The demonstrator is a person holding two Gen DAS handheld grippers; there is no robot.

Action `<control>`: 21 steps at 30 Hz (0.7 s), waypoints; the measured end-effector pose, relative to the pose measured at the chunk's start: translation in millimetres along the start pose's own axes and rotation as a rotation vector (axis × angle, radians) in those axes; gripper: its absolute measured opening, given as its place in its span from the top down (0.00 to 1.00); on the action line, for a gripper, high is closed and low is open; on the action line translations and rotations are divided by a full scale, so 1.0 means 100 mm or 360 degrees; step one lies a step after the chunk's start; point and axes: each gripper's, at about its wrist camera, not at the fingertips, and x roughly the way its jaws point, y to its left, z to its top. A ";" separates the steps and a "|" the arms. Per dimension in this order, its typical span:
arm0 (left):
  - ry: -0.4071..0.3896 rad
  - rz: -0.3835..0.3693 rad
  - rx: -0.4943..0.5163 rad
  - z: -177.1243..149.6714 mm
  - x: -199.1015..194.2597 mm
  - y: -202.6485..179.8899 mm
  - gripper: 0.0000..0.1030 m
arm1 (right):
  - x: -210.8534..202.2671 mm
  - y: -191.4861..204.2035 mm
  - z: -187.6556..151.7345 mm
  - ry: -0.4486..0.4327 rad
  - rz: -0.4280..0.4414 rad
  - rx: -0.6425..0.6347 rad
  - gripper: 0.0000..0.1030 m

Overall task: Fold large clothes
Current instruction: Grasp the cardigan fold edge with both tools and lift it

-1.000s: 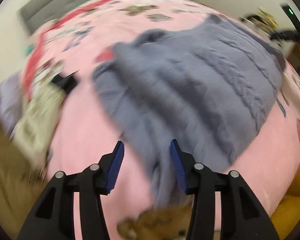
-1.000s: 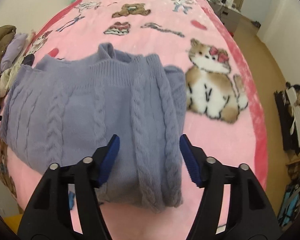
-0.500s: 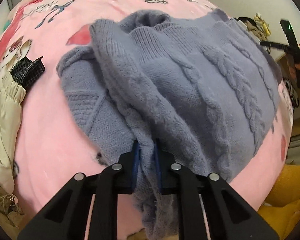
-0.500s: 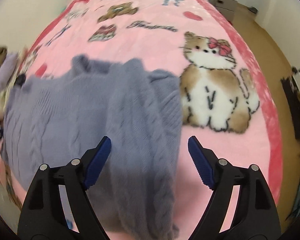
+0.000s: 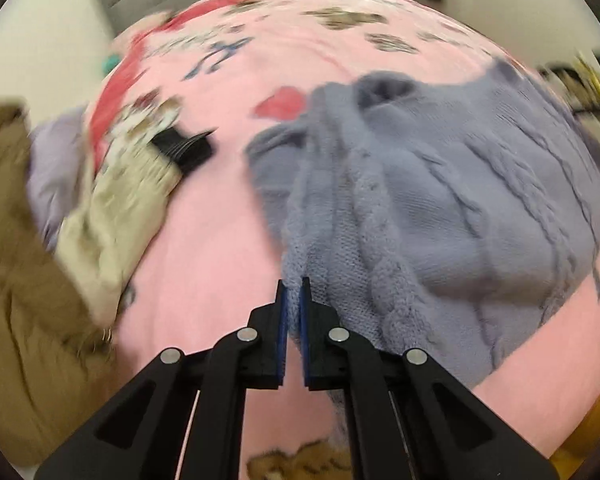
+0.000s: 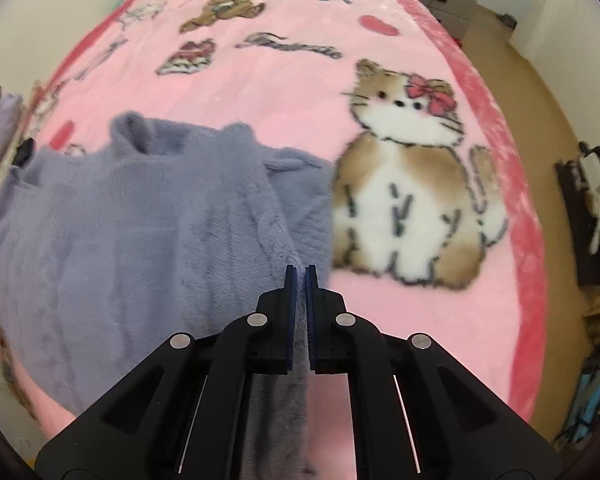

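Pink cartoon-print blanket (image 6: 284, 92) covers bed, cat figure (image 6: 412, 176) at its right side. Grey-lilac cable-knit sweater (image 6: 148, 224) lies on blanket near front edge, sides folded inward, collar toward far end. Heap of other clothes (image 5: 112, 216) – beige, brown – at bed's left edge, blurred. Left gripper (image 5: 293, 284) pinching sweater's left folded edge. Right gripper (image 6: 300, 272) clamped on right folded edge – knit visible between pads.

The sweater (image 5: 440, 200) lies on the blanket (image 5: 212, 248) at centre-right of the left view; a heap of clothes (image 5: 112, 220) sits at left.
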 end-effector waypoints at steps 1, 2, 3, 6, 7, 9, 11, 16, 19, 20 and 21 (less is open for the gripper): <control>0.0037 0.0013 -0.0027 0.01 0.09 0.11 0.95 | 0.08 -0.01 -0.03 0.0049 -0.0032 -0.0015 1.00; 0.0073 0.0022 -0.0040 -0.03 0.14 0.08 0.95 | 0.16 -0.03 -0.05 0.0097 -0.0042 0.0000 1.00; 0.0118 0.0019 -0.0054 -0.06 0.25 0.05 0.95 | 0.21 -0.05 -0.07 0.0126 -0.0044 0.0021 1.00; 0.0181 0.0045 0.0042 -0.09 0.46 -0.13 0.95 | 0.20 -0.13 -0.10 0.0074 0.0006 0.0137 0.98; 0.0157 0.0031 0.0046 -0.07 0.45 -0.14 0.94 | 0.16 -0.14 -0.09 0.0038 0.0046 0.0165 0.95; 0.0094 -0.0026 0.0023 -0.03 0.37 -0.11 0.88 | 0.04 -0.16 -0.04 -0.0053 0.0132 0.0195 0.70; 0.0042 -0.0060 0.0010 0.06 0.29 0.00 0.75 | -0.05 -0.14 0.03 -0.0128 0.0188 0.0181 0.37; -0.0097 -0.0061 0.0005 0.40 0.16 0.23 0.40 | -0.02 -0.02 0.29 -0.0150 0.0254 0.0081 0.37; -0.0066 -0.0164 0.0044 0.65 0.32 0.20 0.40 | 0.13 0.11 0.42 -0.0100 0.0282 0.0009 0.39; -0.0037 -0.0168 0.0085 0.70 0.39 0.16 0.40 | 0.18 0.17 0.45 -0.0076 0.0296 -0.0015 0.39; 0.0018 -0.0180 0.0135 0.76 0.50 0.10 0.40 | 0.23 0.23 0.47 -0.0045 0.0288 -0.0049 0.39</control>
